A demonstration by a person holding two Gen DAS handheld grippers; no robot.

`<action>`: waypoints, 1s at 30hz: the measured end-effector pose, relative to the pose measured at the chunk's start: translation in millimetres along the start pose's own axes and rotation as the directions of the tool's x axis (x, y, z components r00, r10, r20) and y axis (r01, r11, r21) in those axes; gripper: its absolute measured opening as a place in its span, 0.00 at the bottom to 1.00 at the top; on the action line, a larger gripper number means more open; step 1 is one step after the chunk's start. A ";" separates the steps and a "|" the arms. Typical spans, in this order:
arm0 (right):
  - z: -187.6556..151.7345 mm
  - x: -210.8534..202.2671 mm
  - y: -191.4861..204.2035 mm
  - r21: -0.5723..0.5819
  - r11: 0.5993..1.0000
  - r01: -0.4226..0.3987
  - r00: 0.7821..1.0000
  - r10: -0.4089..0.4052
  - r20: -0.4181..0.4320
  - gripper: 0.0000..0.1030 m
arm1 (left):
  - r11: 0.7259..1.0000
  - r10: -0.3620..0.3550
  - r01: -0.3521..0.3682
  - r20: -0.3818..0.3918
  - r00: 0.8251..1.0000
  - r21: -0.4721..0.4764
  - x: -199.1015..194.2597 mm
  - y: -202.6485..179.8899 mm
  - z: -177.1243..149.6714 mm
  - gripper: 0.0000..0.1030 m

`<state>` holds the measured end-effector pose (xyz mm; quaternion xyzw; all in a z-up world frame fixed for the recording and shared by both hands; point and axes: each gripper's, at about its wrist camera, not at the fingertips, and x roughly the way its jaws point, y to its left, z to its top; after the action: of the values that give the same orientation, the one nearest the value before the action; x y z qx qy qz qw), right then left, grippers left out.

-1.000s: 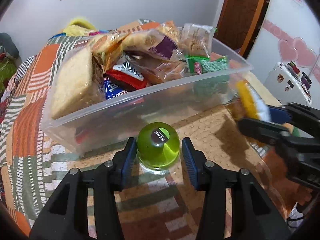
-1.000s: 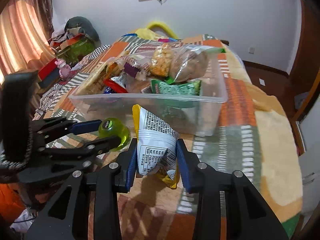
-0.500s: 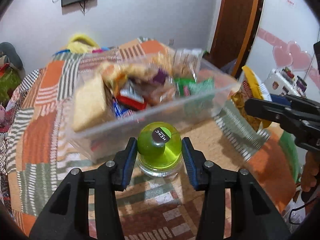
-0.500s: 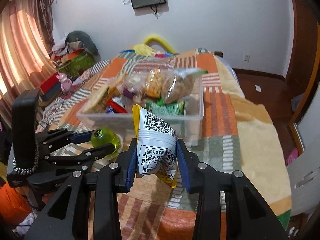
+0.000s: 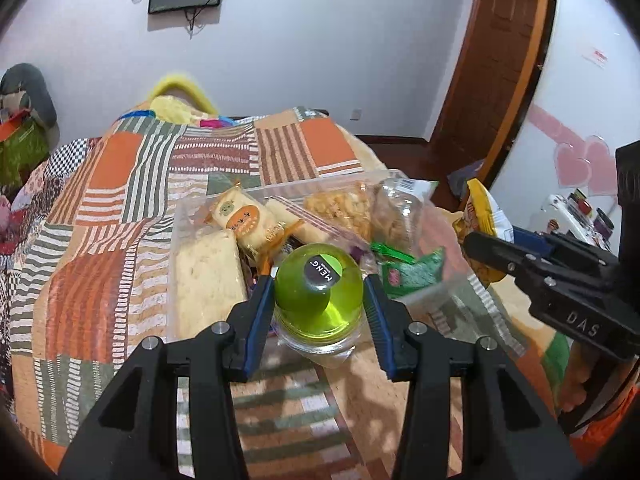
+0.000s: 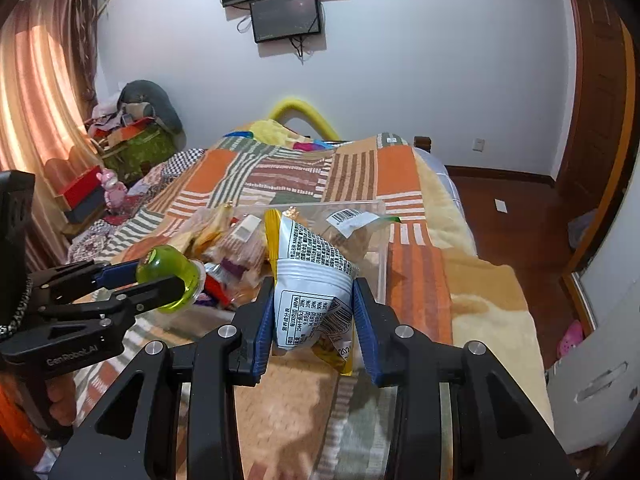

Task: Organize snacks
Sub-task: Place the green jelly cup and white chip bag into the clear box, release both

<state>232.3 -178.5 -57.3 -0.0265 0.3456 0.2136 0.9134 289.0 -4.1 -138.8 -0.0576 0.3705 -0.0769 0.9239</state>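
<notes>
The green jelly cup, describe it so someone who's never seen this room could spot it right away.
Start at the patchwork bed cover, then find the clear plastic bin heaped with wrapped snacks. Just in front of its near wall, the left gripper holds the green jelly cup. Unlike the flat packets around it, it is a glossy see-through lime dome with a round dark sticker reading MENG.

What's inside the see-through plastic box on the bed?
The clear plastic box holds wrapped snacks: a pale bread slab, an orange-labelled cake packet, a bag of golden puffs and a green packet. Anything underneath is covered.
</notes>
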 end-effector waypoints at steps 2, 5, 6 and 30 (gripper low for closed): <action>-0.4 8.3 -1.9 0.010 1.000 0.001 1.000 -0.001 -0.012 0.33 | 1.000 0.003 -0.003 -0.008 1.000 -0.004 6.9 0.7 2.5 0.44; 0.2 14.7 -1.9 0.012 1.000 0.011 1.000 -0.011 -0.015 0.32 | 1.000 0.013 -0.013 -0.012 1.000 0.004 15.7 1.1 4.0 0.44; 0.2 16.0 -1.5 0.010 1.000 0.014 1.000 -0.014 -0.017 0.32 | 1.000 0.018 -0.018 -0.017 1.000 0.007 19.0 1.9 4.2 0.44; 5.7 -29.8 1.5 -0.016 0.999 0.033 0.999 -0.033 0.022 0.55 | 0.999 0.043 -0.044 0.103 0.994 0.006 -58.3 0.2 7.9 0.55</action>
<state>215.3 -187.0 -33.7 -0.0373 0.3332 0.2015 0.9203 252.8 7.3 -93.8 -0.0494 0.3232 -0.0552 0.9434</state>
